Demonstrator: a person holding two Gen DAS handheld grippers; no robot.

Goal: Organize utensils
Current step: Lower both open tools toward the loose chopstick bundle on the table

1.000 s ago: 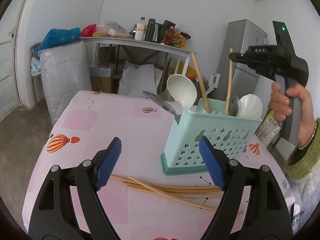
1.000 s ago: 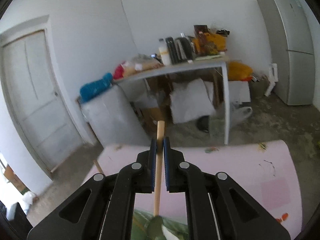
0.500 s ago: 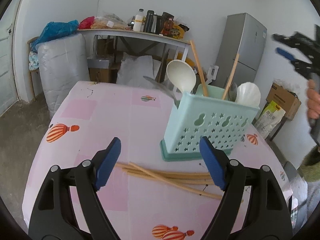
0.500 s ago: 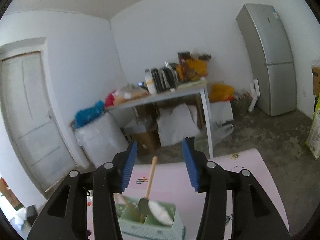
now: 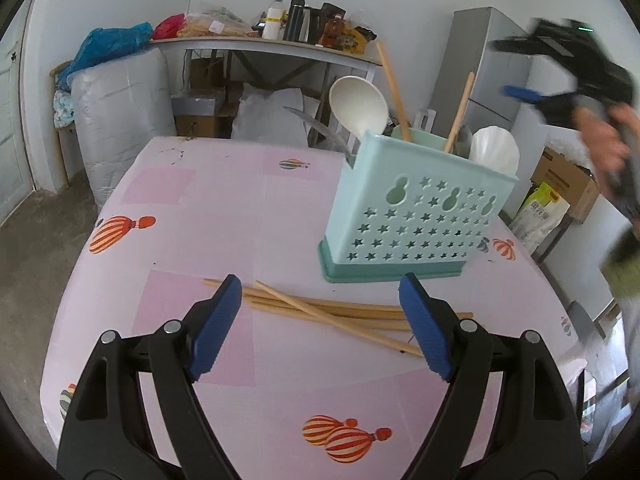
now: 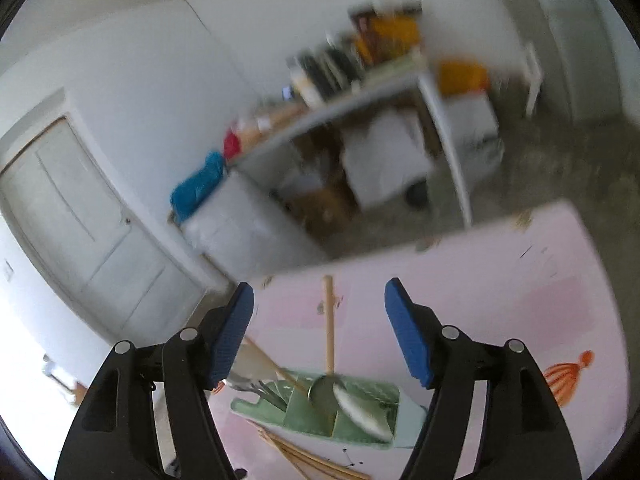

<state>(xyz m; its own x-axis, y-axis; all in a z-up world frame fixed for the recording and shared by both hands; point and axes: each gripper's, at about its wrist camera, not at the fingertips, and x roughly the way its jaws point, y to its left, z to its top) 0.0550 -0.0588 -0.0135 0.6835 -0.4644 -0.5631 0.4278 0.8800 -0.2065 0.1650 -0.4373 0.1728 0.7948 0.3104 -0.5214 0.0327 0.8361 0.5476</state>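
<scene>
A mint-green utensil caddy [image 5: 416, 216] stands on the pink table [image 5: 240, 208], with a white ladle [image 5: 358, 104], a white spoon [image 5: 494, 152], a wooden-handled spoon [image 5: 458, 114] and a chopstick [image 5: 394, 92] in it. Several wooden chopsticks [image 5: 332, 312] lie loose on the table in front of it. My left gripper [image 5: 320, 324] is open and empty, low over those chopsticks. My right gripper [image 6: 320, 336] is open and empty, high above the caddy [image 6: 320, 412]; it also shows blurred in the left wrist view [image 5: 560, 76].
A white side table [image 5: 264, 44] with bottles and bags stands behind. A wrapped grey bundle [image 5: 120, 120] is at the left, a fridge [image 5: 480, 72] and boxes [image 5: 568, 184] at the right. A door [image 6: 88, 232] is at far left.
My right gripper let go of the wooden-handled spoon into the caddy, opened and rose away to the right. My left gripper moved forward over the loose chopsticks.
</scene>
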